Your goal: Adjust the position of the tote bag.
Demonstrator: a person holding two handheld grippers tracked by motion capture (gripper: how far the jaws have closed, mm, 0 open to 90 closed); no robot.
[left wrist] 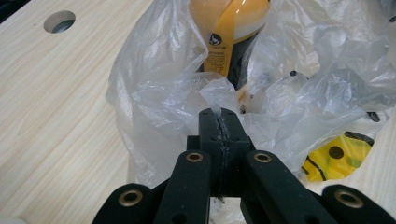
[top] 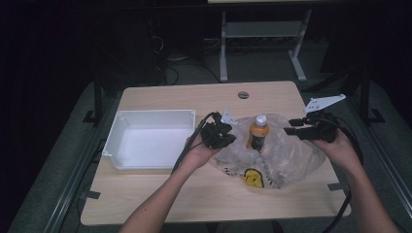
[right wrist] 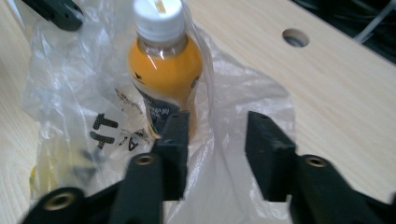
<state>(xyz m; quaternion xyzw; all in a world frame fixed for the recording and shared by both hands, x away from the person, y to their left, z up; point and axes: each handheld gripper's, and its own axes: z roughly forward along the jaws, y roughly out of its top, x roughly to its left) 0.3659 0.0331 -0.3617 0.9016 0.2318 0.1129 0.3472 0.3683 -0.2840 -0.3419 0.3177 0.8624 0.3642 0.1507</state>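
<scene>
High view, read left to right: a white plastic bin (top: 150, 138) sits on the pale wood-grain table (top: 194, 194), shallow, square-cornered and smooth-walled. At its 3 o'clock the left gripper (top: 224, 132) has its jaws clamped flat on a pinch of the bag (top: 286, 155); the left gripper view shows the film (left wrist: 215, 95) bunched up between the closed tips. The bag is thin, clear, crinkled plastic with black print and a yellow smiley, spread loose on the table. Standing upright inside it is the bottle (top: 258, 132), long axis vertical, orange drink under a white ribbed cap, dark label round the lower half.

The right gripper (top: 294, 127) hovers at the bottle's 3 o'clock, near but apart, jaws partway open with only loose film between them, gripping nothing. In the right gripper view the bottle (right wrist: 164, 79) stands at 11 o'clock from the jaws, just past the left jaw, so the gap lines up beside it rather than around it. The right hand looks the freer and better placed for the bottle; I judge it must shift toward that side to bracket the round, slick body.
</scene>
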